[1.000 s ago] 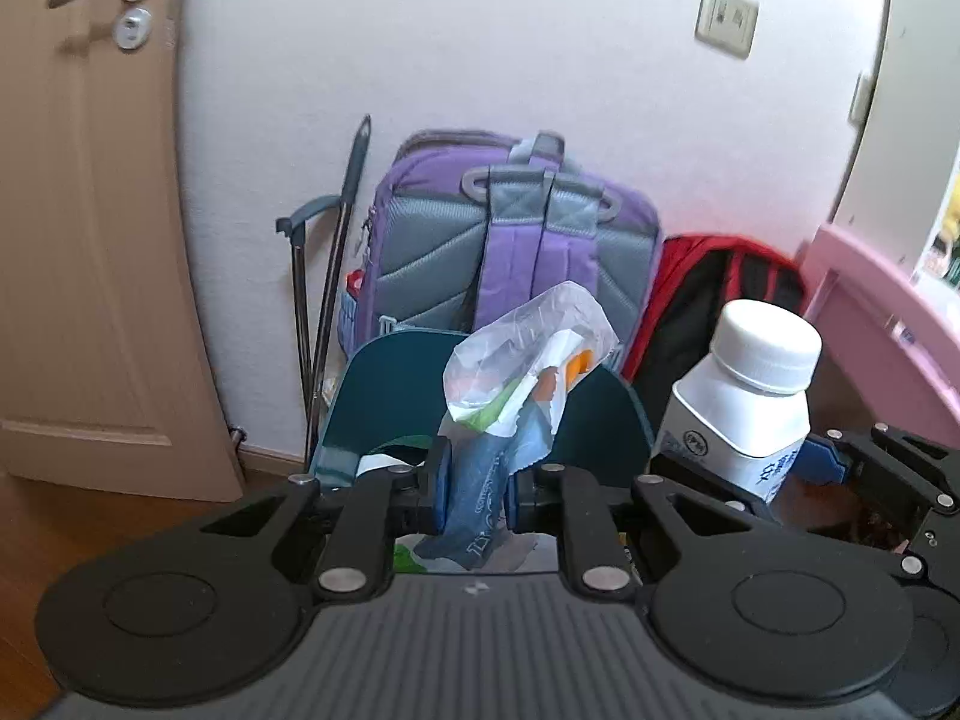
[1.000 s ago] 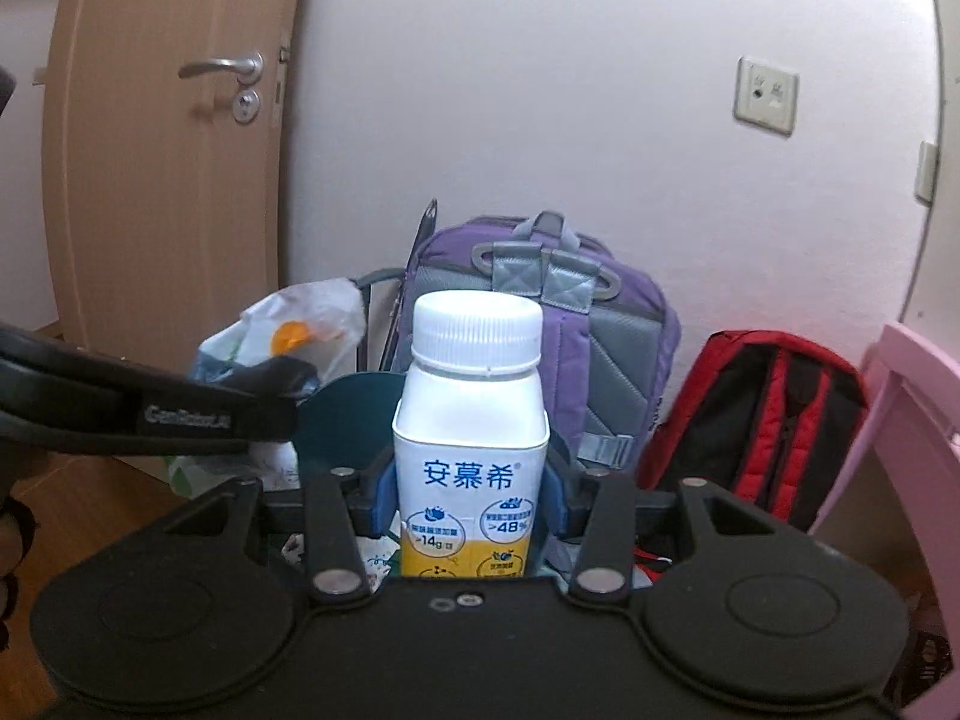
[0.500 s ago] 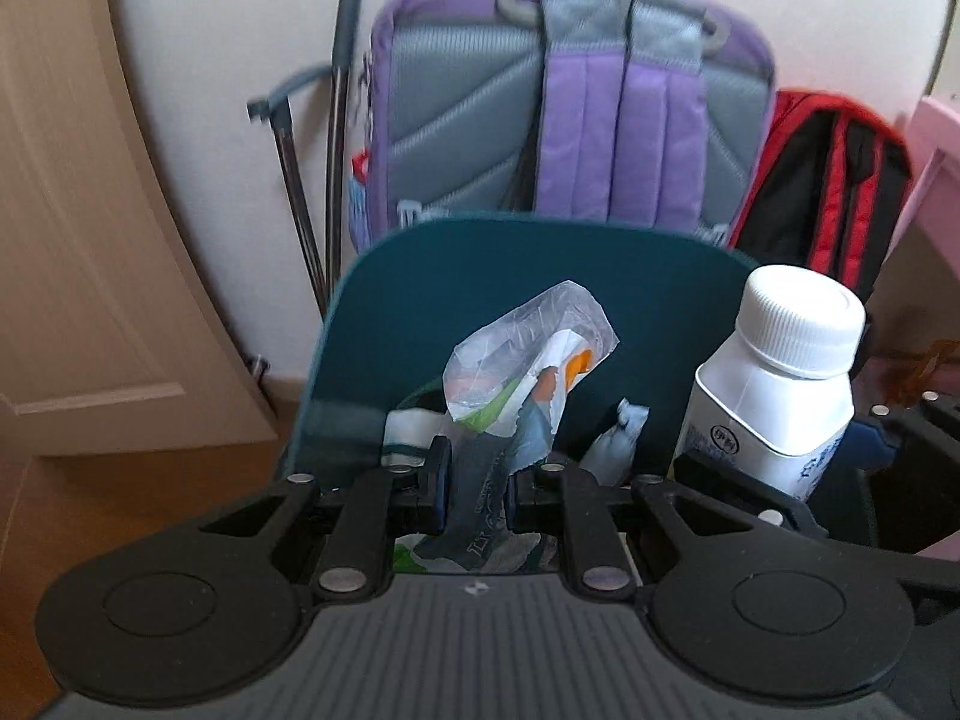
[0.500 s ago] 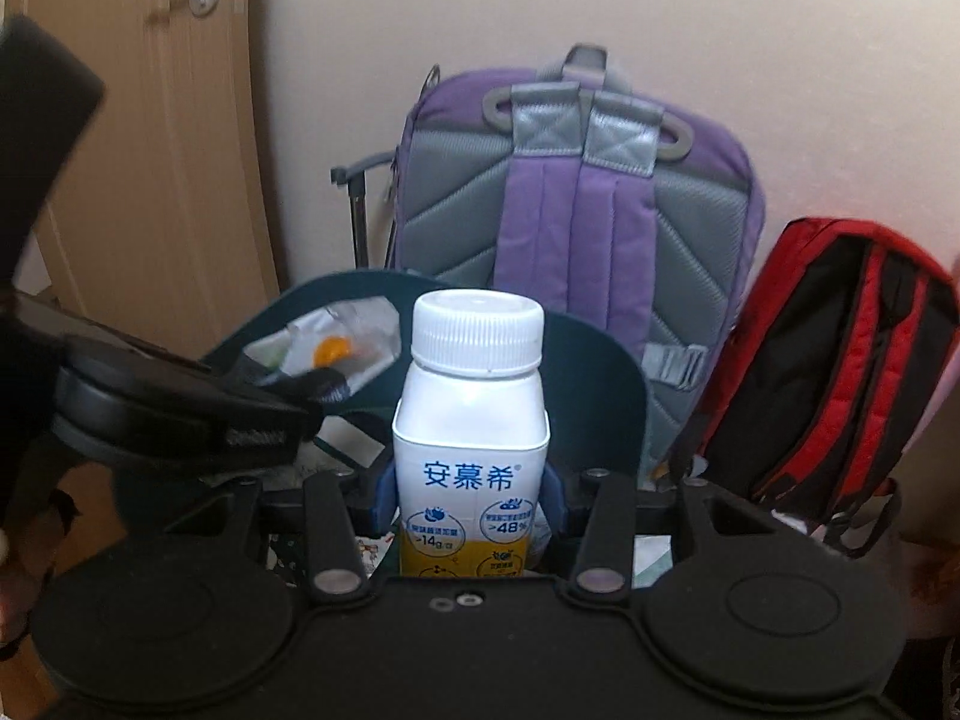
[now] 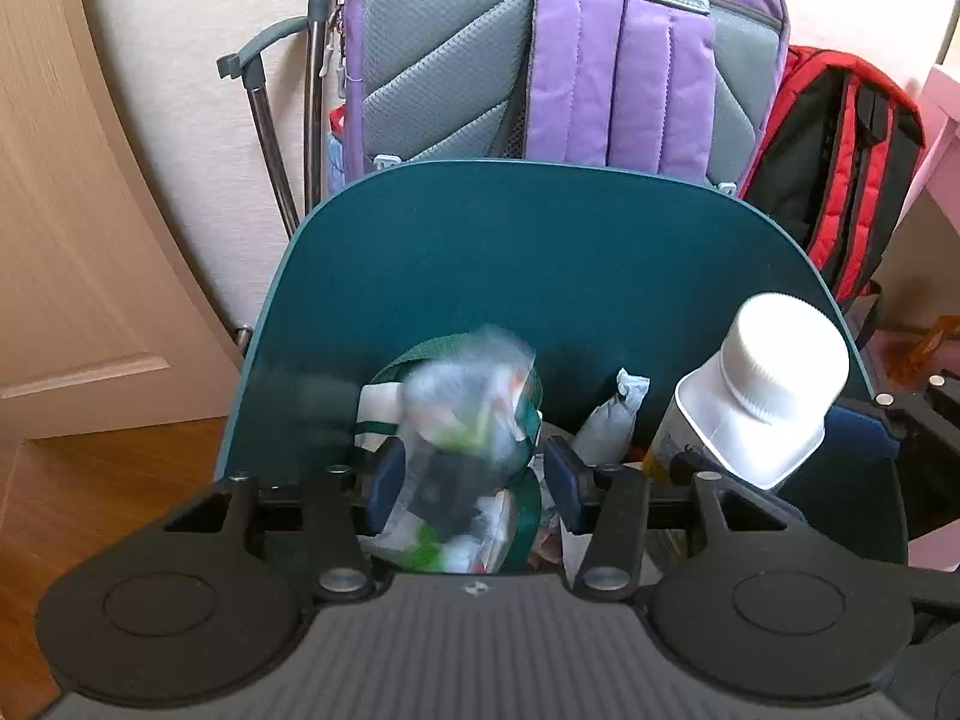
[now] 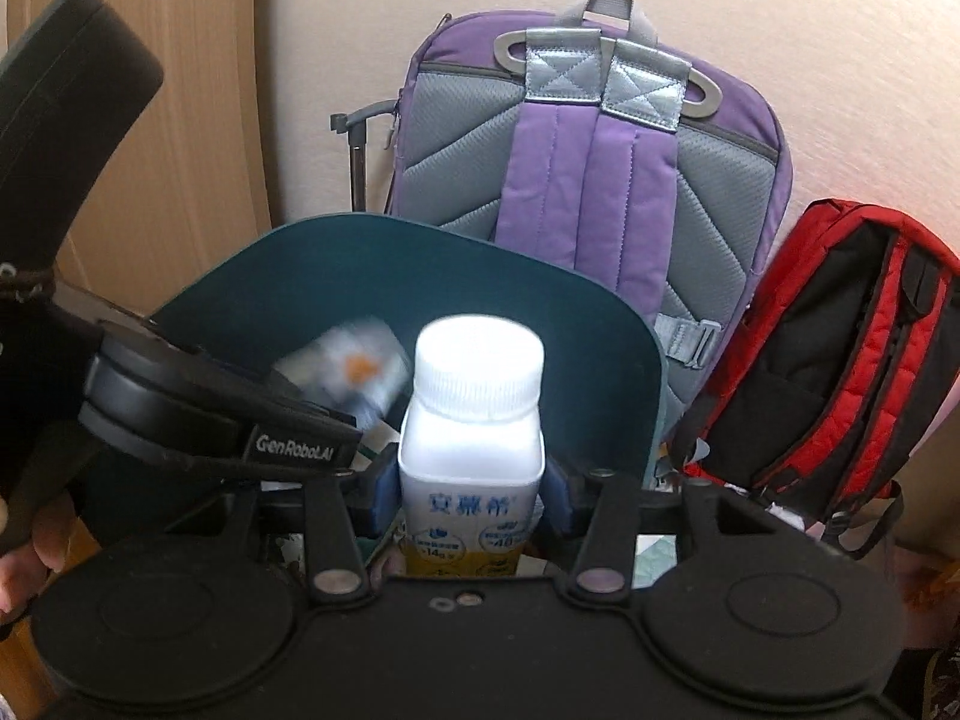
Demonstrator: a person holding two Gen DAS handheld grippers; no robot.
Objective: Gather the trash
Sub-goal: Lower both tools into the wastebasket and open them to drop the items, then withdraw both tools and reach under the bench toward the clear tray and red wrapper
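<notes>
Since the earlier frames we have come down over the bin point(image 5: 570, 252); its dark teal back wall now fills both views, where before the wall and door stood behind it. The plastic wrapper point(image 5: 462, 450), then pinched tight, now hangs blurred between the jaws of our left gripper point(image 5: 471, 483), which are opening and no longer press on it; it is dropping into the left part of the bin, among the trash already there.

At the bin's right edge, our right gripper point(image 6: 471, 495) carries the yogurt bottle point(image 6: 471, 420) upright. Its jaws are opening too, though the pads seem to touch the bottle's sides still.

To finish well, we judge it best to keep both grippers above the bin's mouth until each piece has cleared the pads, then lift away without snagging the green liner point(image 5: 528, 516).

We count one wrapper, one bottle, one bin, and two backpacks leaning on the wall behind it: the purple backpack point(image 5: 570, 54) and, to its right, the red backpack point(image 5: 840, 162).
</notes>
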